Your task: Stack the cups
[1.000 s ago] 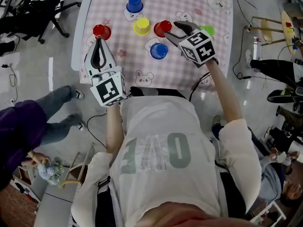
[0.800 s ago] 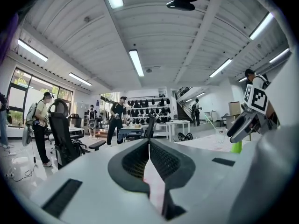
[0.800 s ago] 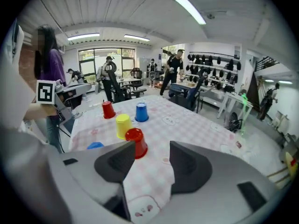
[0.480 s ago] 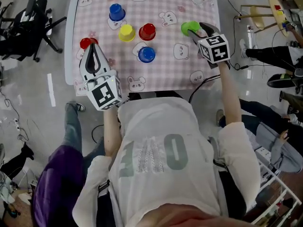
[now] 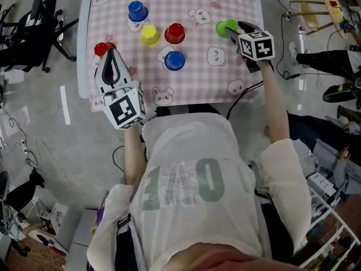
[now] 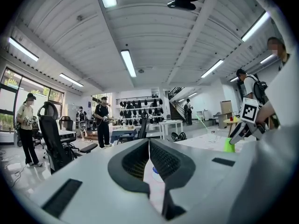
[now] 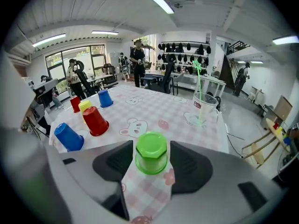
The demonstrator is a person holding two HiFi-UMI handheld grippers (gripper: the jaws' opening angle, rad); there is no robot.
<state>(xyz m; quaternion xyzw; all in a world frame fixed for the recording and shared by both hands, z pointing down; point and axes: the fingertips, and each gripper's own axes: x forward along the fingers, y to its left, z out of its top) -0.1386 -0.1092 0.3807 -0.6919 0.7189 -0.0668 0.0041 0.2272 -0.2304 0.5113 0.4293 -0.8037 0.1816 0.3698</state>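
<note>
Several upturned cups stand on the pink checked tablecloth (image 5: 197, 78): a blue cup (image 5: 137, 10) at the back, a yellow cup (image 5: 150, 35), a red cup (image 5: 175, 33), a second blue cup (image 5: 174, 60), and another red cup (image 5: 103, 49) at the left edge. The green cup (image 7: 151, 148) stands alone on the right. My right gripper (image 7: 150, 164) straddles it; its jaws have just been opening, and a small gap shows on each side of the cup. My left gripper (image 5: 112, 54) is shut and empty, held level beside the left red cup.
A clear plastic cup with a green straw (image 7: 204, 107) stands on the table beyond the green cup. An office chair (image 5: 34, 27) is left of the table, a wooden stool (image 5: 313, 16) to its right. The table's near edge (image 5: 186, 103) runs just in front of the person.
My right gripper has swung right, from above the middle red and blue cups to the green cup. The left gripper has hardly shifted. A bystander in purple has left the lower left.
</note>
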